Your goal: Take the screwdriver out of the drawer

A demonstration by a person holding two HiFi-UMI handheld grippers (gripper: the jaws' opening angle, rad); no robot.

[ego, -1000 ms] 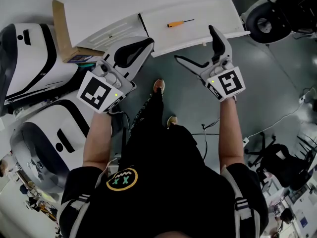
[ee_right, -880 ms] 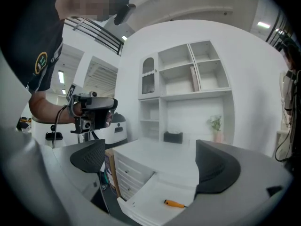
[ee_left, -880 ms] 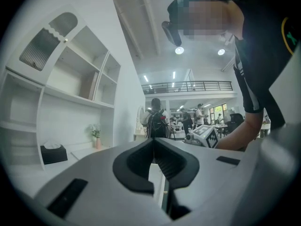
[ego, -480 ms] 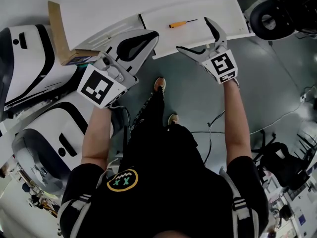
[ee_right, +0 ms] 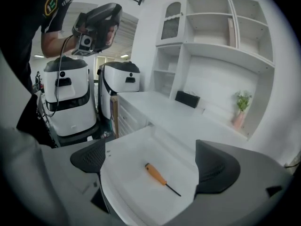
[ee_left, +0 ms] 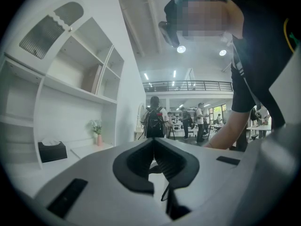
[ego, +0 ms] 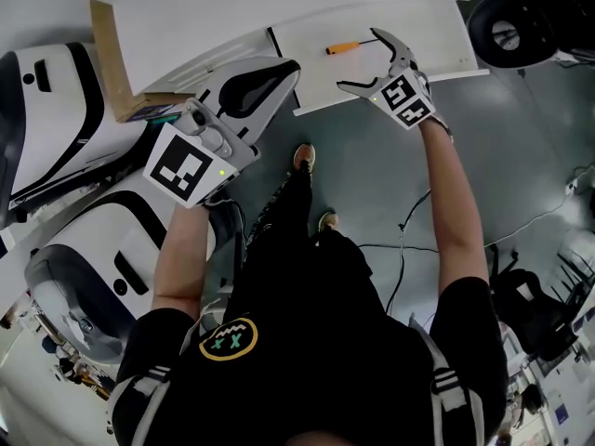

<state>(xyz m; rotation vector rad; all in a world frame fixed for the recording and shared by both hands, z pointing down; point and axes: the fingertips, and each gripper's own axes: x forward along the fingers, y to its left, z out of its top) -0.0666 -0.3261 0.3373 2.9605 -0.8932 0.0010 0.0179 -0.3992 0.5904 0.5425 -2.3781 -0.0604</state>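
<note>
White pulled-out drawer (ego: 437, 33), orange screwdriver (ego: 341, 47) inside, right gripper (ego: 359, 59) wide, left gripper (ego: 289, 66) closed.

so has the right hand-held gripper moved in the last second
Yes. The right hand-held gripper has moved forward, from the front edge of the drawer to over its inside, with its open jaws near the screwdriver.

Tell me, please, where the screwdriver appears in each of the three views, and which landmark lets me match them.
Head view: the screwdriver lies near the top, right of centre, in the open white drawer.
Left gripper view: not in it; this view faces the shelves.
Right gripper view: the screwdriver lies low in the centre, on the drawer floor.
Shared landmark: the drawer, visible in the head and right gripper views.
</note>
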